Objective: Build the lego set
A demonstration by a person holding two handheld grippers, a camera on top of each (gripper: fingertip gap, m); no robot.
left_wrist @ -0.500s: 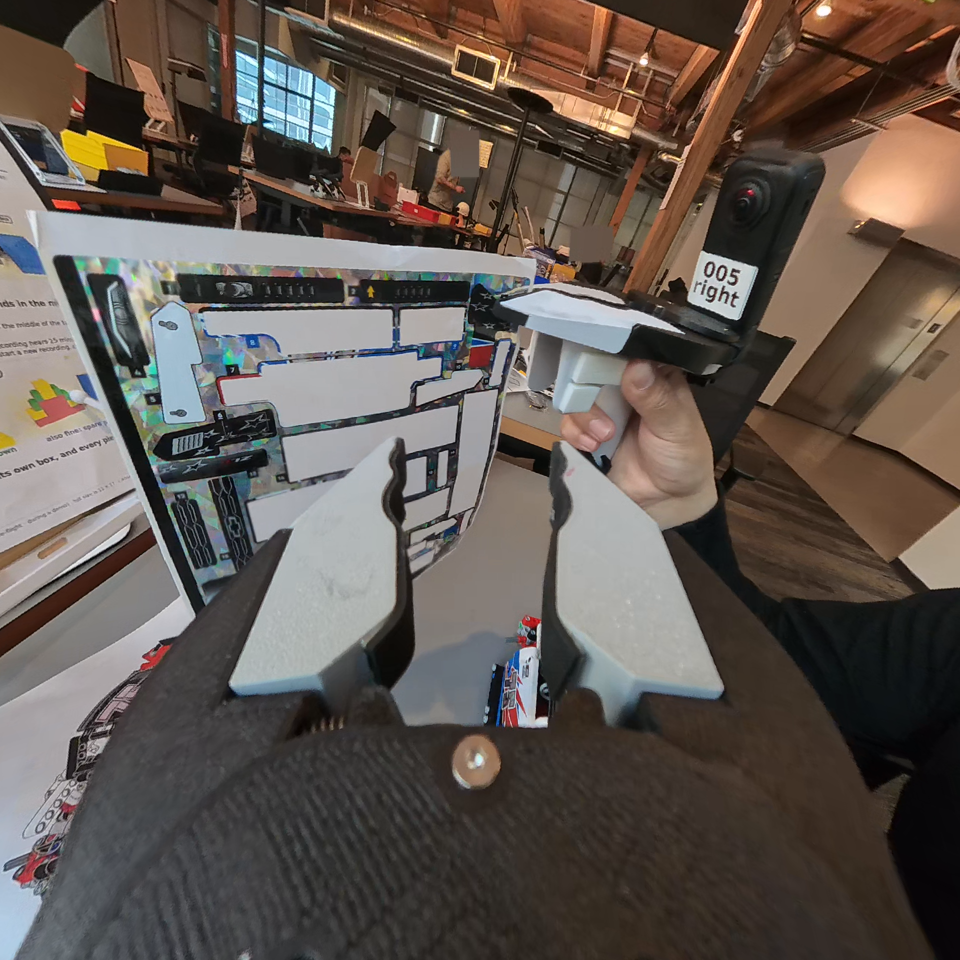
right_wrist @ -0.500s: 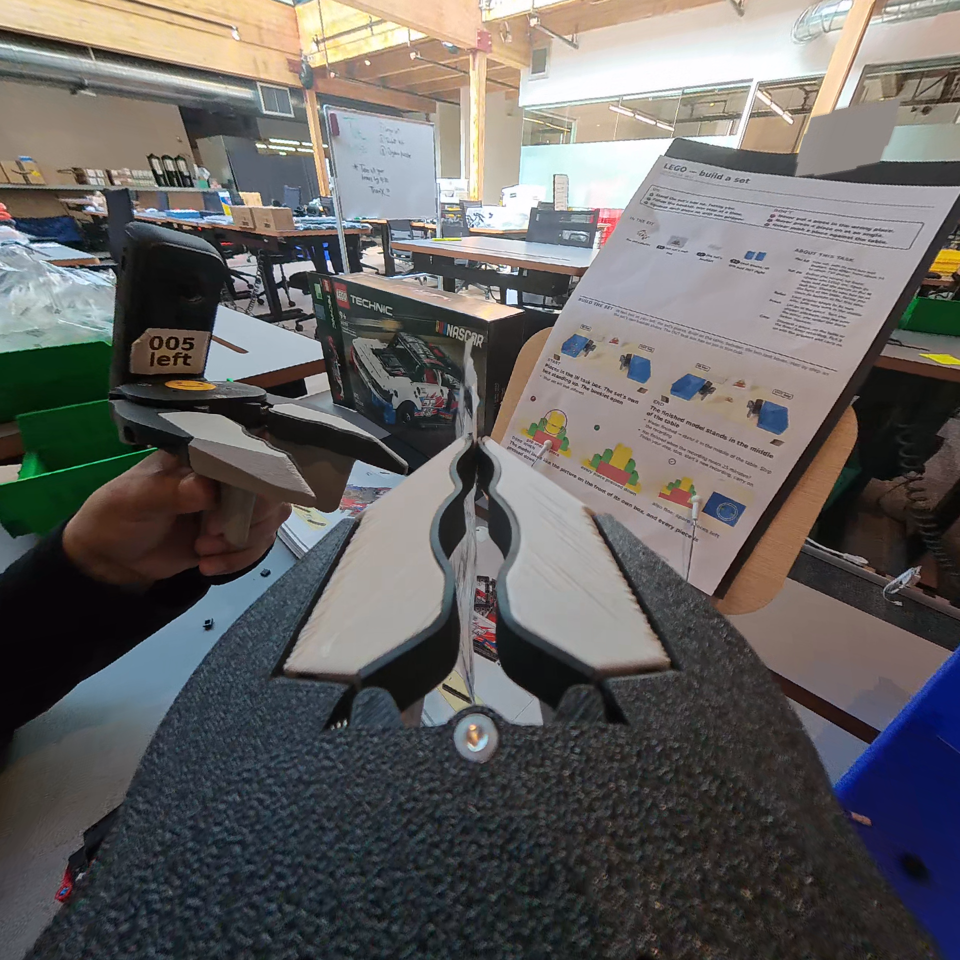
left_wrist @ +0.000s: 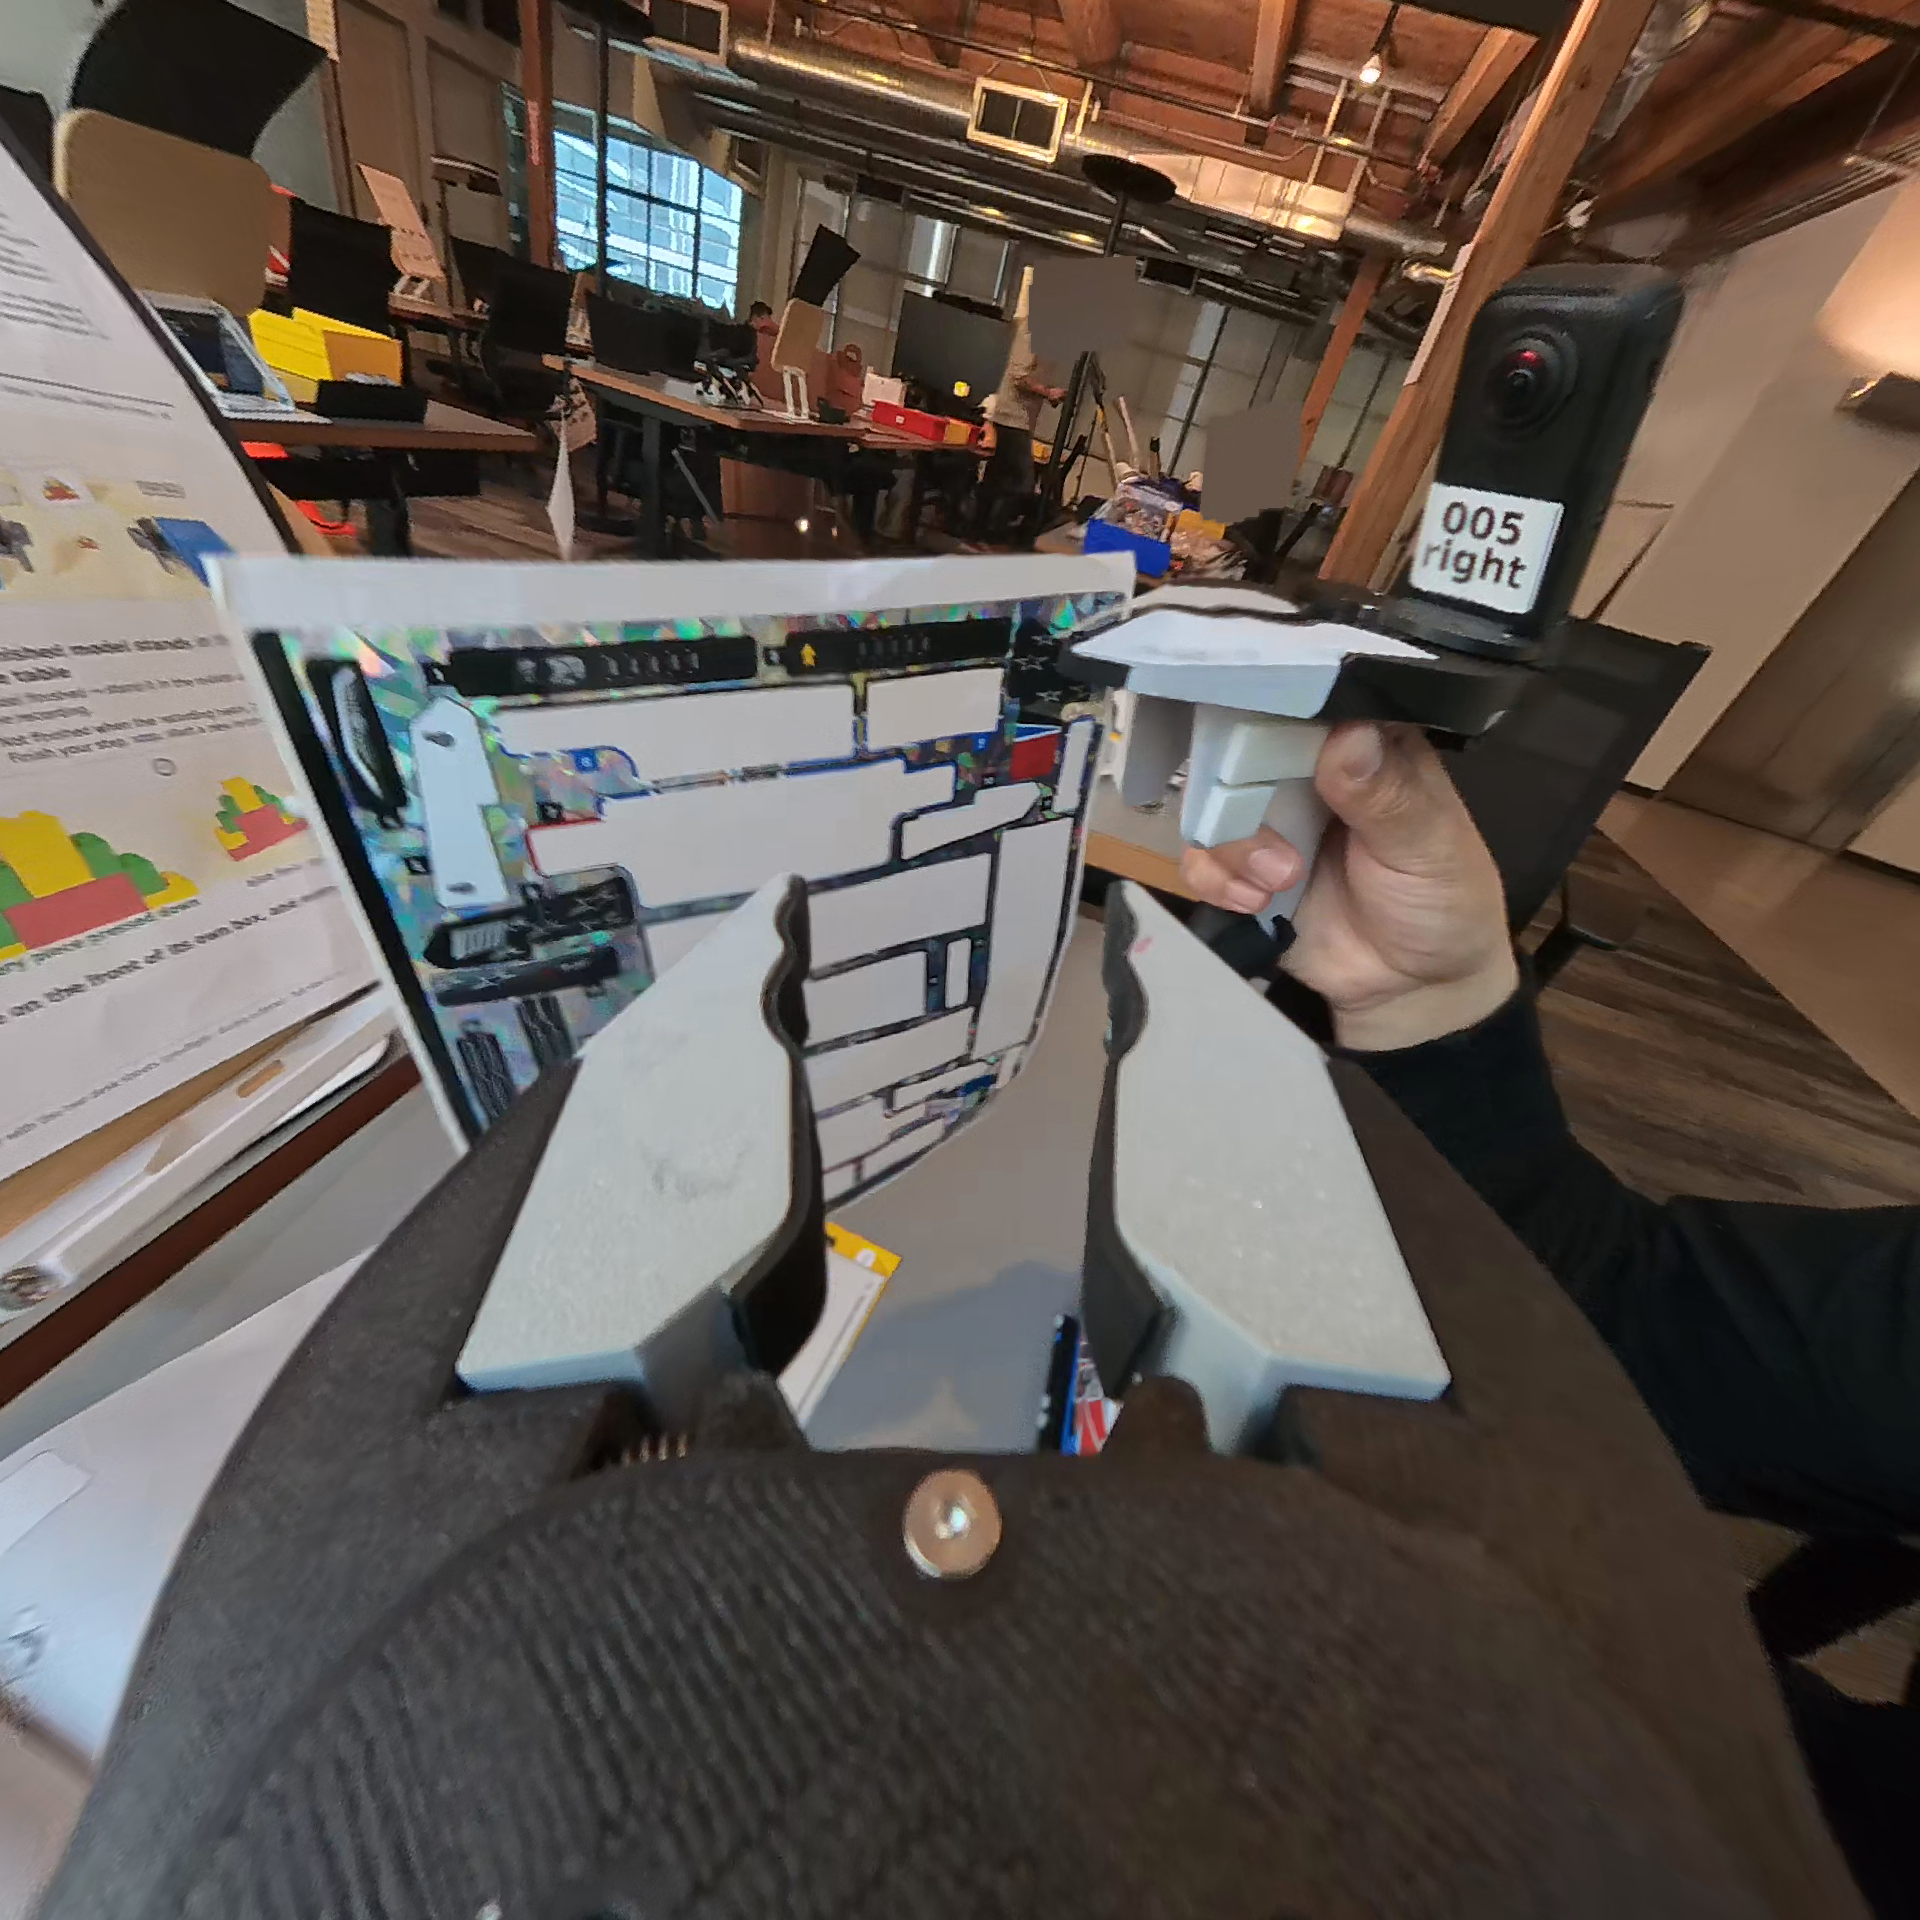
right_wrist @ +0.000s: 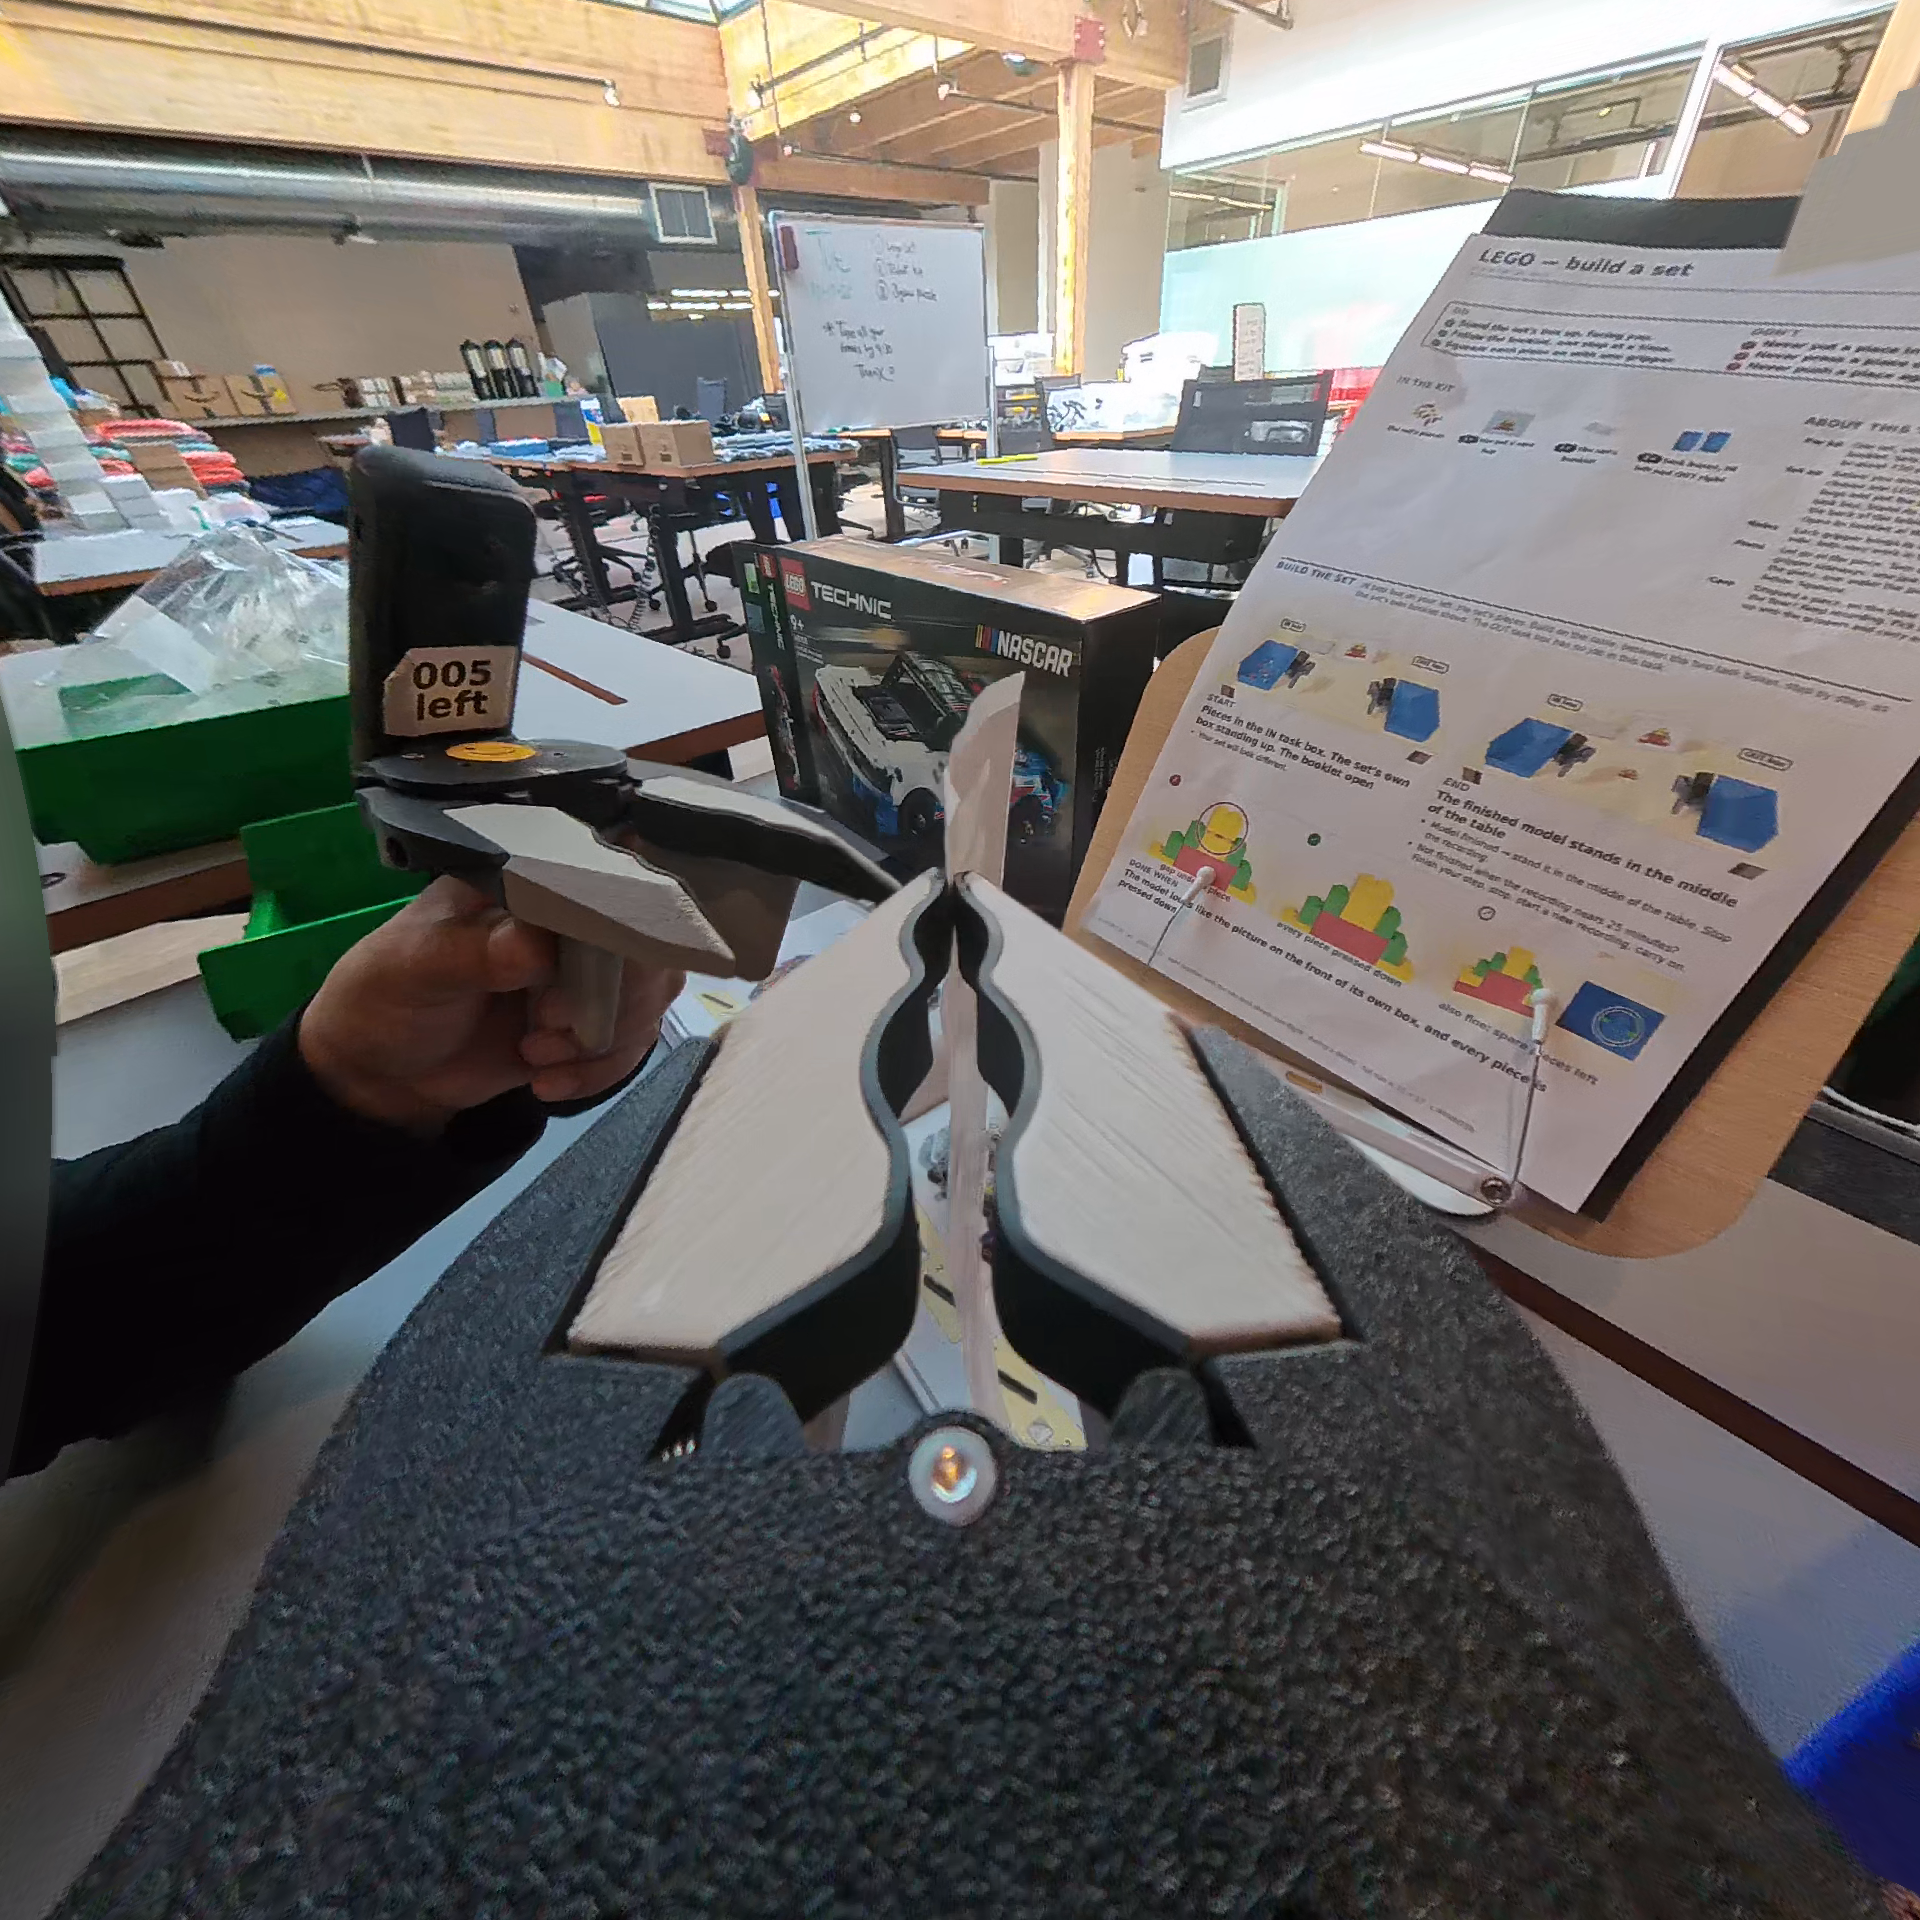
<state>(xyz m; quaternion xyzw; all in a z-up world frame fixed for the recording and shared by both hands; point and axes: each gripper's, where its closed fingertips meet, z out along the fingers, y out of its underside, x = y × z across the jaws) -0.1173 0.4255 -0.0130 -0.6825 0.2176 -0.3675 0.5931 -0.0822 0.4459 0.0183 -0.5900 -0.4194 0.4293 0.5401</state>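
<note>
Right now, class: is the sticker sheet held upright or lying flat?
Upright: the right gripper pinches the sticker sheet by one edge, above the table.

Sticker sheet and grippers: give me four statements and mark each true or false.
1. The right gripper is shut on the sticker sheet. True.
2. The left gripper also clamps the sheet. False: its jaws stand open and empty, the sheet beyond them.
3. Most stickers are already peeled off, leaving blank white patches. True.
4. The set's box lies flat on the table. False: it stands upright, behind the sheet.
</note>
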